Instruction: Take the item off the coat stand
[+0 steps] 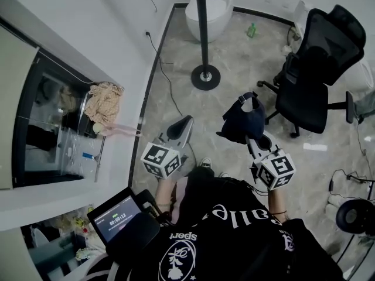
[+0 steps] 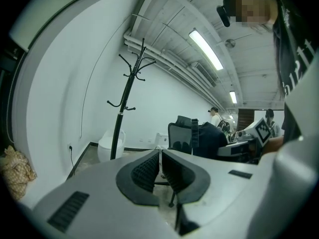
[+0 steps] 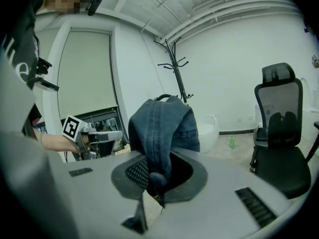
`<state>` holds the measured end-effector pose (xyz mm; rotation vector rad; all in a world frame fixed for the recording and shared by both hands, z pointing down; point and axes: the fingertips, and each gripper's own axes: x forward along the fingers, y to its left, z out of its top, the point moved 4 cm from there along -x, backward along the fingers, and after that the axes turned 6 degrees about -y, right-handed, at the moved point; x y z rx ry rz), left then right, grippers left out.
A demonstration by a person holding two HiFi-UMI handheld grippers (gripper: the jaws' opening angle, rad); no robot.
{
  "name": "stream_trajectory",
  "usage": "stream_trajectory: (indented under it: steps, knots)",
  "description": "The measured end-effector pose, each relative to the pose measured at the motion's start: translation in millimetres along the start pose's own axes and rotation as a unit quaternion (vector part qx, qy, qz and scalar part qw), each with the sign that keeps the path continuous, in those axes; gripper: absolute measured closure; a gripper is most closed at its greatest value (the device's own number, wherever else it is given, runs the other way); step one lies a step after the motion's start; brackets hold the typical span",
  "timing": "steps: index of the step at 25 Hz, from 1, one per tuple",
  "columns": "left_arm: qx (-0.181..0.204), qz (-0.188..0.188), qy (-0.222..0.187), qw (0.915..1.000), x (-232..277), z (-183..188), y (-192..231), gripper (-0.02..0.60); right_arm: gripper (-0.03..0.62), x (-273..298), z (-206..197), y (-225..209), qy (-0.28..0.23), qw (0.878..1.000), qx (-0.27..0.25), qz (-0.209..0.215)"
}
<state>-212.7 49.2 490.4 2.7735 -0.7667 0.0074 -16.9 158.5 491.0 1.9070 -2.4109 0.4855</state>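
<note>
The black coat stand [image 1: 203, 28] rises from its round base on the floor ahead, and its hooks are bare in the left gripper view [image 2: 128, 96] and the right gripper view [image 3: 176, 66]. A dark blue denim item [image 1: 242, 120] hangs clear of the stand, about a chair's width to its right. My right gripper [image 1: 252, 139] is shut on that denim item [image 3: 163, 126], a fold pinched between the pads. My left gripper [image 1: 185, 123] is held level beside it, shut and empty [image 2: 160, 167]. From the left gripper view the denim item [image 2: 212, 138] shows off to the right.
A black office chair [image 1: 316, 69] stands to the right of the stand. A white round tub [image 1: 209, 10] and a green bottle [image 1: 252, 30] sit by the far wall. A cable runs along the left wall. A beige cloth [image 1: 104, 101] lies on the window ledge.
</note>
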Motion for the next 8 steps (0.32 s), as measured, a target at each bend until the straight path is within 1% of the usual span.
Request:
stream_trajectory:
  steps: [8]
  knots:
    - [0.007,-0.009,0.013,0.9999,10,-6,-6,0.575,0.546,0,-1,-15,-0.002,1.000,0.006,-0.008]
